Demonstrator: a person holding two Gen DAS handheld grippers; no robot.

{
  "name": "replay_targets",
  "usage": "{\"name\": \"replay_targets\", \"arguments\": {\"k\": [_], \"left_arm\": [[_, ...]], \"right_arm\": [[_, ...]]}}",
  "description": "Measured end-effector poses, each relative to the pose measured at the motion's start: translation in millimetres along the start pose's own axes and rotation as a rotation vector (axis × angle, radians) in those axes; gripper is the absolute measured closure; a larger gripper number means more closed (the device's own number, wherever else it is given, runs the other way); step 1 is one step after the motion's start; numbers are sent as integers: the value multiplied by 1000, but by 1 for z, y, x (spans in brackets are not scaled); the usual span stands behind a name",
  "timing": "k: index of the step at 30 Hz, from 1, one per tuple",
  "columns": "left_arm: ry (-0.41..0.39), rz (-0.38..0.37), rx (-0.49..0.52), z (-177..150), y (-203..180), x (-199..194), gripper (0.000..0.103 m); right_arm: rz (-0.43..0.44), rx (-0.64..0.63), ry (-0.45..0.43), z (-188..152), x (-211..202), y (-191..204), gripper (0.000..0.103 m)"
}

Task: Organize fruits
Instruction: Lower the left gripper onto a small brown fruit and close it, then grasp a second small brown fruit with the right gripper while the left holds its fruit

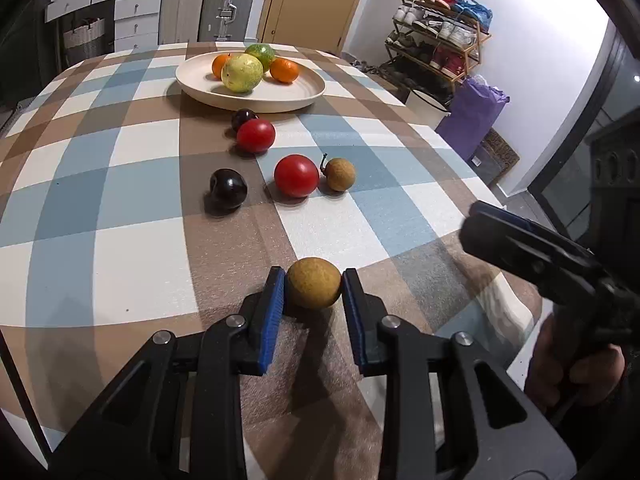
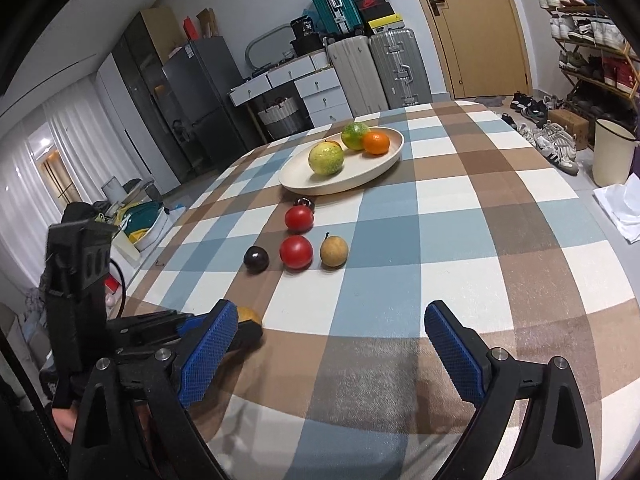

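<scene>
My left gripper [image 1: 314,284] is shut on a tan round fruit [image 1: 314,283] at the near edge of the checked table; that fruit peeks out behind my right finger in the right wrist view [image 2: 249,314]. My right gripper [image 2: 328,344] is open and empty, to the right of the left one. Ahead lie two red fruits [image 1: 296,175] [image 1: 256,135], two dark plums [image 1: 228,189] [image 1: 243,117] and a tan fruit with a stem [image 1: 339,174]. A cream plate [image 1: 192,84] at the far end holds a yellow-green fruit [image 1: 242,73], a green one [image 1: 261,54] and two oranges [image 1: 284,70].
The table edge runs close below both grippers. Off the table to the right are a shoe rack [image 1: 436,36], a white bin [image 2: 612,152] and a purple bag [image 1: 472,112]. Suitcases [image 2: 394,68] and drawers stand behind the table.
</scene>
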State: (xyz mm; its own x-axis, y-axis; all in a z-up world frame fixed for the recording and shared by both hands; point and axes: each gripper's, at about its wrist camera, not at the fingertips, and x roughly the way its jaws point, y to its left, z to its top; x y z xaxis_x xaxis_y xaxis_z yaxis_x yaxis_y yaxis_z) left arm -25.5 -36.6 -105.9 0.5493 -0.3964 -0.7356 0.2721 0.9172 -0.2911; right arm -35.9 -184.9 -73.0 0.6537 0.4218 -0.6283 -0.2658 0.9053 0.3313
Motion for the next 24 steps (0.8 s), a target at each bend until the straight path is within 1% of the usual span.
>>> {"name": "replay_targets", "arguments": {"k": [5,9,13,18,21,24], "left_arm": [[-50,-6,-16,2,11,-22,77],[-80,3,-43,5,23,-39,77],[-109,5,-41,10,32,-51,77],[-120,-10,-63,11,45,-63,77],[-122,-17,-70,10,53,-68,77],[-124,-23,-74,12,60,-71,77]], "right_arm": [[-16,-14,20,8,10,5,7],[-64,-47,47,16,23,10,7],[-98,-88,76,22,37,14,7],[-129,-78,107,27,51,11,7],[-157,-70,120,30,59,8,9],[-171,-67,133,35,66,5,18]]}}
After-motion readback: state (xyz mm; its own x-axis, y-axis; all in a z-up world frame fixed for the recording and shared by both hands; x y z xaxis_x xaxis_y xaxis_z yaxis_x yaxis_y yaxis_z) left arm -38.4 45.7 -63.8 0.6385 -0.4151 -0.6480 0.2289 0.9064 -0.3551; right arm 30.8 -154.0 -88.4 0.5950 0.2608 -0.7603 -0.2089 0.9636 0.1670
